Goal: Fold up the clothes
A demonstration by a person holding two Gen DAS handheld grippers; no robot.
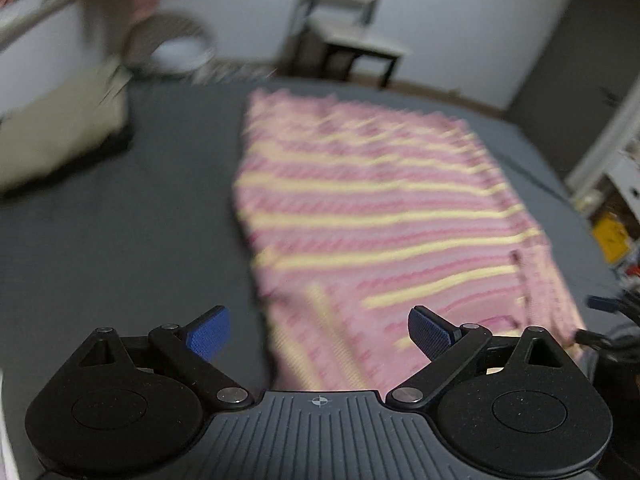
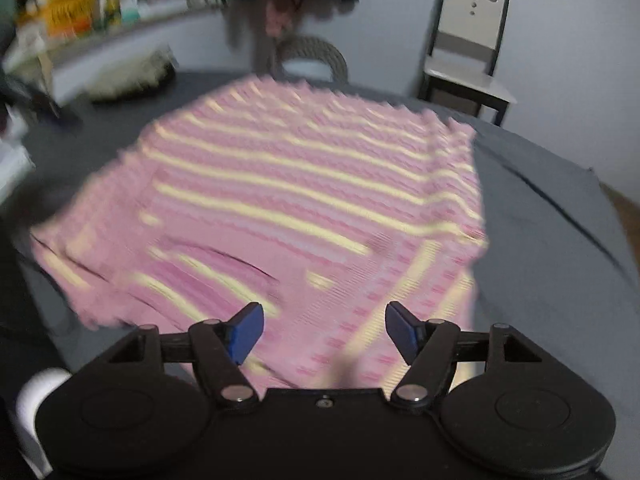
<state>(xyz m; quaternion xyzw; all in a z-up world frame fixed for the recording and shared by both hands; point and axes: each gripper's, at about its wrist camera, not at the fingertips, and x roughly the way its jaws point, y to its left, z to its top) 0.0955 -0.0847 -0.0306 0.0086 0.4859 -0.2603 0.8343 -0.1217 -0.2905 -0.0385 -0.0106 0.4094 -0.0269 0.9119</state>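
Pink-and-yellow striped knit top (image 2: 304,200) lies flat on the grey bed (image 1: 120,220), its long axis running away from us. Right tongs (image 2: 324,332) sit over its near hem, spread, empty. Left tongs (image 1: 318,332), also spread and empty, straddle its left edge. We judge the right the nearer for a hem grab. Motion blur hides seams; sleeves unclear.

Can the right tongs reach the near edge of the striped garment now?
Probably yes. The right tongs are open just above the garment, and nothing lies between them and its near edge.
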